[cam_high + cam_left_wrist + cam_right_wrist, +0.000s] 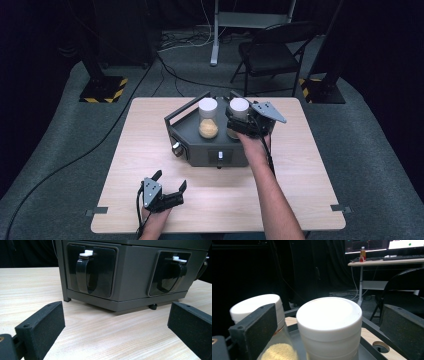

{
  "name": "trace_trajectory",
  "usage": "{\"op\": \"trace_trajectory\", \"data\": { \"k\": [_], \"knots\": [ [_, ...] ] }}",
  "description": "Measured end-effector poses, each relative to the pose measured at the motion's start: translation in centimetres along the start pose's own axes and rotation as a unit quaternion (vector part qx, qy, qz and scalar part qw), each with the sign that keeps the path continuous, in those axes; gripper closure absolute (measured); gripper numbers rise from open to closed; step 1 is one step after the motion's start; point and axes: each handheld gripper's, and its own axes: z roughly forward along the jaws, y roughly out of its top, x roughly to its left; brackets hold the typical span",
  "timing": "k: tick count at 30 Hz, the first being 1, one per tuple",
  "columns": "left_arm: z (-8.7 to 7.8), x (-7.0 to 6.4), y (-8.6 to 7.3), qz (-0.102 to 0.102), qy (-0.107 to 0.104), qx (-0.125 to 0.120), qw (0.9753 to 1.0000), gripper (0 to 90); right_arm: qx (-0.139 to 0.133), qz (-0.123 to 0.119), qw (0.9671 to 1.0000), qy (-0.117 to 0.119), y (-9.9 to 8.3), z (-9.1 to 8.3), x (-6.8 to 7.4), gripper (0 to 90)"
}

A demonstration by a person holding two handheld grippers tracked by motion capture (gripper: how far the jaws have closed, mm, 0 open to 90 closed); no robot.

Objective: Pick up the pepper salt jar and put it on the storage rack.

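While the light wooden table carries everything, its biggest load is the dark grey dispenser box, which stands near the far middle with a railed tray on top and two black lever taps on its front faces. Two conical glass flasks stand side by side in that tray: the left flask with a white cap and yellow grains in its base, and the right flask, whose white cap sits between the jaws in the right gripper view. Around that cap the right gripper has its jaws spread, not touching it. Near the front edge, well apart from the box, the left gripper rests low with jaws spread wide on nothing.
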Motion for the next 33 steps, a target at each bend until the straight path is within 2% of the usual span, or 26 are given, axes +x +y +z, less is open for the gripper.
{"op": "trace_trajectory", "data": {
  "k": [16, 33],
  "knots": [
    [0.0, -0.2, 0.0, 0.004, 0.001, 0.002, 1.0000, 0.5, -0.010, -0.009, 0.9996, 0.024, -1.0, -3.1, -1.4, 2.0],
    [0.1, -0.2, 0.1, 0.006, 0.003, 0.003, 1.0000, 0.5, -0.013, -0.010, 0.9997, 0.019, -2.4, -6.2, -2.9, 2.3]
  ]
}}
